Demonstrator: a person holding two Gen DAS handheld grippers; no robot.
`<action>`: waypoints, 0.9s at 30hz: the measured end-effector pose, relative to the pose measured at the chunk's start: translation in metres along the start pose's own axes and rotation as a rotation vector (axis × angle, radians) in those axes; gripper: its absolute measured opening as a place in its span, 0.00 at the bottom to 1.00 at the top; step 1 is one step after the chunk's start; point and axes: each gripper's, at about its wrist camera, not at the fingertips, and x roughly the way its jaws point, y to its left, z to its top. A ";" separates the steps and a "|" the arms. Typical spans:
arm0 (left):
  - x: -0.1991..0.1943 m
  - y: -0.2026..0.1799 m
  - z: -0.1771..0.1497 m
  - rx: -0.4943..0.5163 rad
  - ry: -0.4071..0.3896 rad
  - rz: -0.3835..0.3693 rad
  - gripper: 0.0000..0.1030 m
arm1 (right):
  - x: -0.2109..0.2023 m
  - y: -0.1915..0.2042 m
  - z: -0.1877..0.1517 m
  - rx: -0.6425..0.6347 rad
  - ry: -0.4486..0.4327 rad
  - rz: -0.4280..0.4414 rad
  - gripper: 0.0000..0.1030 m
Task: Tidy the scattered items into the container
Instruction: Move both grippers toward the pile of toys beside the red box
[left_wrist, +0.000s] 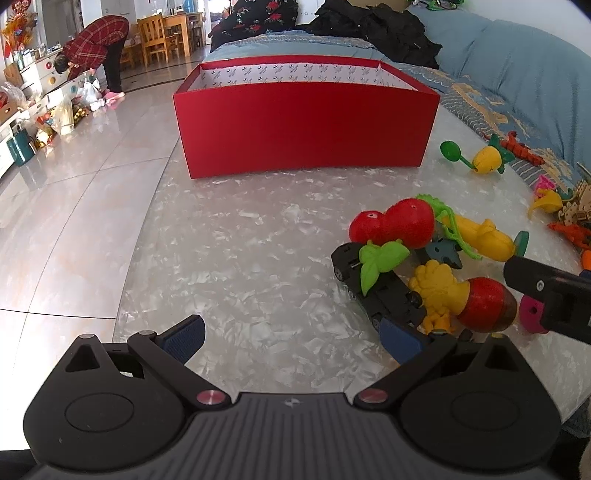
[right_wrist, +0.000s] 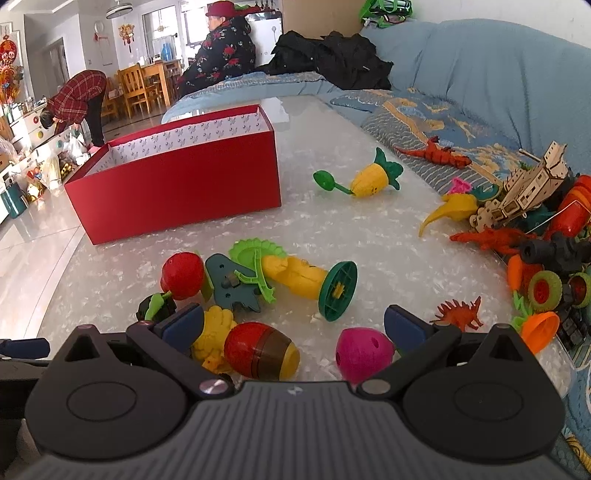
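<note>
From the left wrist view, the left hand-held gripper hangs low over the glossy, pearly-flaked table, its blue ribbed pads spread wide with nothing between them. Straight ahead stands the open red cardboard box, matte outside, lined with white patterned paper. To the right lies a heap of smooth plastic toys: a red twin-cherry plant toy with a green leaf resting on a black curved toy car track piece, and a yellow fist-shaped figure joined to a red-and-brown barrel. Farther off, near the box's right corner, lies a yellow pineapple toy with a green spoon-shaped stem. The right hand-held gripper reaches in from the right edge.

From the right wrist view, the right hand-held gripper is also spread wide and empty, with the red-and-brown barrel and a magenta holed ball lying between its pads. Beyond them lies a yellow corn-like toy with a dark green ribbed disc. A pile of wooden and plastic toys crowds the table's right edge beside the blue-covered sofa. The box sits at the far left, well apart from the toys.
</note>
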 end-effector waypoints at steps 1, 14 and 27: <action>0.001 0.000 0.000 0.000 0.001 0.000 1.00 | 0.000 0.000 -0.001 -0.001 0.001 -0.002 0.98; 0.003 -0.004 -0.002 0.020 0.001 0.001 1.00 | 0.000 0.001 -0.003 -0.006 0.010 0.001 0.98; 0.002 -0.010 -0.006 0.053 -0.005 -0.037 1.00 | 0.000 0.001 -0.008 -0.043 0.015 0.001 0.98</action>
